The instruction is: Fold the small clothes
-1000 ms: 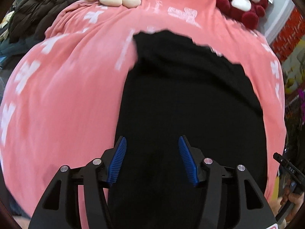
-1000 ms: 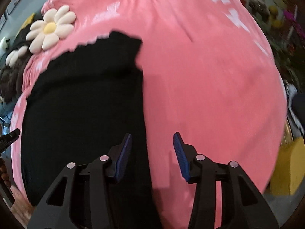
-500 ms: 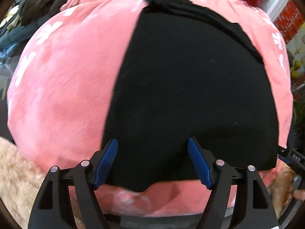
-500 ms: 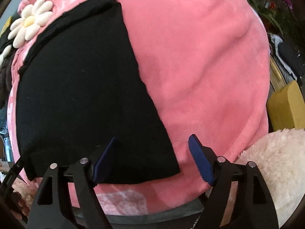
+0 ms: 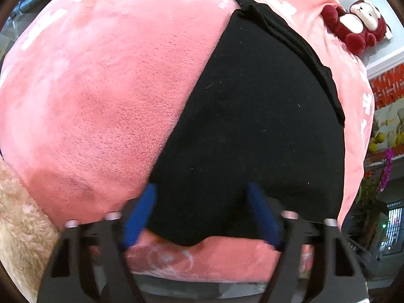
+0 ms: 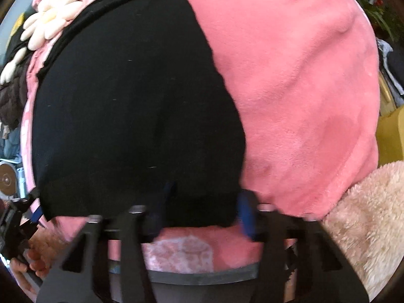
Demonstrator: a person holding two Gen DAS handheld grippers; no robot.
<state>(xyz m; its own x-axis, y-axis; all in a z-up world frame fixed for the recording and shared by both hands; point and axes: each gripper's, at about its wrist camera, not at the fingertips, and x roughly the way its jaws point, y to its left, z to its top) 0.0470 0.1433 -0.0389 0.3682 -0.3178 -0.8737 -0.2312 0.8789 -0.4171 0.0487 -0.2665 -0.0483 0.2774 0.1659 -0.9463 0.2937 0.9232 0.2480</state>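
Straddling the near hem of the black garment [image 5: 252, 116], the left tongs [image 5: 202, 214] sit spread wide, blue pads [image 5: 141, 212] either side of the hem's left corner, nothing pinched yet. Right tongs [image 6: 204, 207] also spread, motion-blurred, at the hem's right corner; the left pad looks partly hidden behind or under the cloth, so whether it is already sliding beneath the edge I cannot tell.

Garment lies flat on the pink fleece blanket [image 5: 101, 88], near hem just short of the blanket's front edge, far end with a rumpled band up top. Blanket covers a surface with a dark rim [image 6: 202, 275] below. Cream fluffy fabric [image 6: 366, 214] beside the near edge, flower cushion [image 6: 50, 17] and red plush monkey [image 5: 358, 25] beyond the far end.

Judged step: grabbing both near corners to fold the hem away.

Risks:
- pads closing on fleece along with the hem, dragging the blanket up
- catching only the top layer, so the fold splits
- uneven corner grips skewing the fold
- hem near the blanket edge, a pull toward the person slides it off
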